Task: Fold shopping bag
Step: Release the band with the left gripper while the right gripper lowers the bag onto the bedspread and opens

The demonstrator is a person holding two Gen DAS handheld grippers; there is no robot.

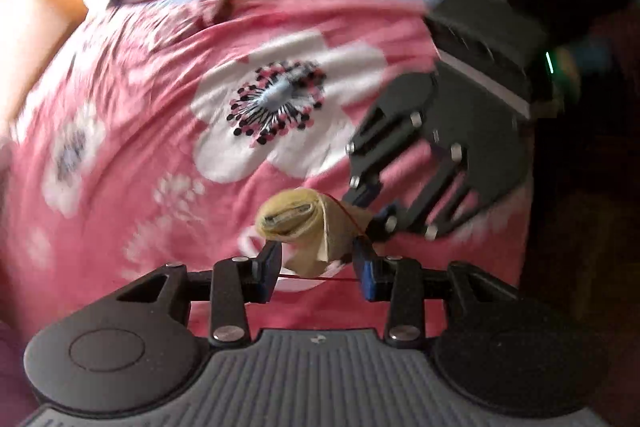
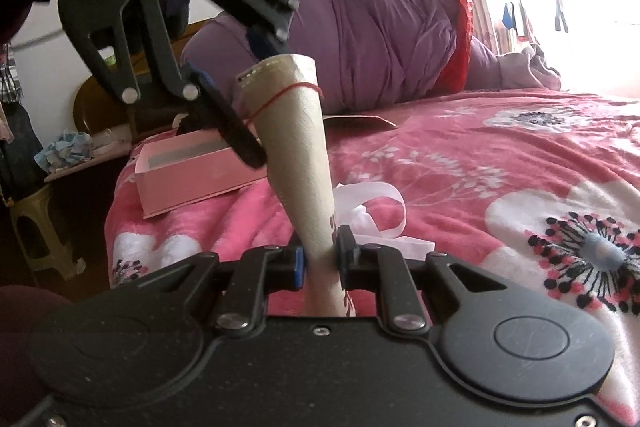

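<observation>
Gripping a rolled beige shopping bag point(image 2: 308, 163) at frame centre, right gripper point(image 2: 322, 261) clamped on its lower end, left gripper point(image 1: 316, 263) fingers apart beside a red elastic loop point(image 2: 288, 99), above the pink floral bedspread point(image 2: 480, 163).

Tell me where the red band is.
Looped around the upper end of the rolled bag, the red band stretches to the left hand-held gripper, above the pink bedspread.
</observation>
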